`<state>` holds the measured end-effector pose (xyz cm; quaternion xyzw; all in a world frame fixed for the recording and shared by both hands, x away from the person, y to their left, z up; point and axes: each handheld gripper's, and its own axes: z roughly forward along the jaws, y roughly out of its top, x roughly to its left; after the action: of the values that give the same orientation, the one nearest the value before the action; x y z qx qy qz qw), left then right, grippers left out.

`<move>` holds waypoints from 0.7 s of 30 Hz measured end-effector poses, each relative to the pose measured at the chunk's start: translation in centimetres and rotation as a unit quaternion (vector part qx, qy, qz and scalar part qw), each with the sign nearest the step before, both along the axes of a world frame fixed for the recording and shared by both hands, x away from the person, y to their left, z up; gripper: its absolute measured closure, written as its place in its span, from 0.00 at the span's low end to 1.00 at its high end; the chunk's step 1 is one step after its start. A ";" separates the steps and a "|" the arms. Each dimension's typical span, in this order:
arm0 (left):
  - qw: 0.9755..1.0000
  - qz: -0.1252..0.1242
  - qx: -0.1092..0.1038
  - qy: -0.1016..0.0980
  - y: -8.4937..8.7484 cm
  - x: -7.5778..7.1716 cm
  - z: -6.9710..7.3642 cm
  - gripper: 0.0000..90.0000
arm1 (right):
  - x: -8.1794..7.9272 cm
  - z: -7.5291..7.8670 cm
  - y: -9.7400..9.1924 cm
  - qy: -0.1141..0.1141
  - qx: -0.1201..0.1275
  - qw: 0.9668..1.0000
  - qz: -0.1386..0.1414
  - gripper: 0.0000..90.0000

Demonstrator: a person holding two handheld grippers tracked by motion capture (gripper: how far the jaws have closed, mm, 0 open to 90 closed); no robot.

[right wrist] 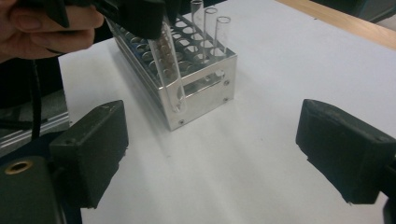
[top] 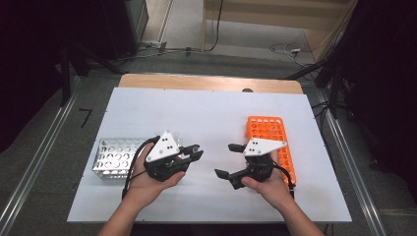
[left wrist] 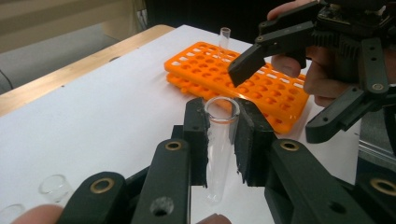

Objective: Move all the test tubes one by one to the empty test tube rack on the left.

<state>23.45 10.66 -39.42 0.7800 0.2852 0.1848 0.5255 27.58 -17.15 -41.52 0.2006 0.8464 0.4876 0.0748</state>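
We hold glass tube [left wrist: 218,149] clamped in left gripper [left wrist: 220,140]; right gripper [right wrist: 212,154] wide open, empty. One tube [left wrist: 224,38] stands in orange rack [left wrist: 243,81]; several wait in metal rack [right wrist: 187,79].

The high view looked forward and down over the whole white table [top: 206,113], while the left gripper view faced close across it toward the orange rack [left wrist: 243,79] and the right gripper view toward the metal rack [right wrist: 196,88], both racks also lying under the high view.
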 end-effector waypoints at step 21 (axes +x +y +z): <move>0.997 0.069 -0.026 -0.019 5.4 0.6 1.7 0.84 | 1.9 -0.1 -4.1 0.001 0.021 0.999 -0.049 0.00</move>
<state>24.03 16.04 -37.75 0.7411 0.3327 0.2276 0.5369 29.45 -21.21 -41.60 0.2436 0.8252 0.5010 0.0937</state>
